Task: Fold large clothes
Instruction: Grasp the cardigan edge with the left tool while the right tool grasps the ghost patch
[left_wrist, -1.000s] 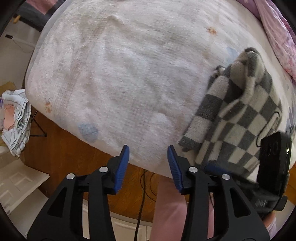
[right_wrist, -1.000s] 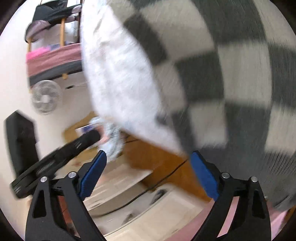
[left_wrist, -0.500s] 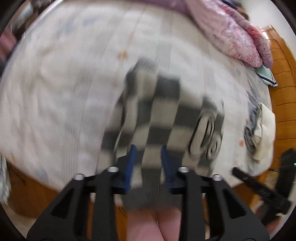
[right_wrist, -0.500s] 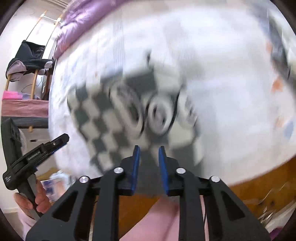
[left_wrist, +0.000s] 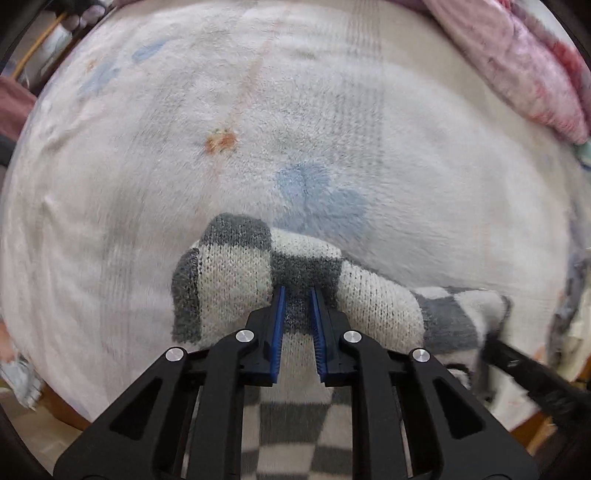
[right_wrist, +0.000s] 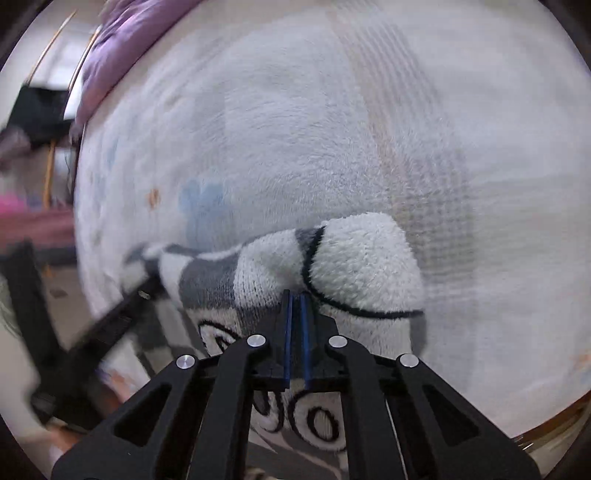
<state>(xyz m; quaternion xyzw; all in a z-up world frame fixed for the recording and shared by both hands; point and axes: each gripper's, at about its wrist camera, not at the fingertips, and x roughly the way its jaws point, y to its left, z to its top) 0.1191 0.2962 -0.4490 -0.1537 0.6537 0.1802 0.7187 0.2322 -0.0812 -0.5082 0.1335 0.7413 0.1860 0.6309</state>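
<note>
White fleece bedding (left_wrist: 184, 155) spreads under a checkered knit sweater (left_wrist: 236, 280). Left gripper (left_wrist: 297, 291) jaws are closing on its fold. Right gripper (right_wrist: 295, 295) jaws clamp the sweater's edge.

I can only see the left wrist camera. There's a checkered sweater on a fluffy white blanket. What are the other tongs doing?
Observer: The right tongs are shut on the checkered sweater, right beside a fuzzy white patch.
Operator: Is it all squares over there?
Observer: No. Below those tongs the knit shows round black-outlined shapes on white.
Operator: Is anything else on the bed?
Observer: A purple cloth is bunched up at the top left of the right wrist view.
</note>
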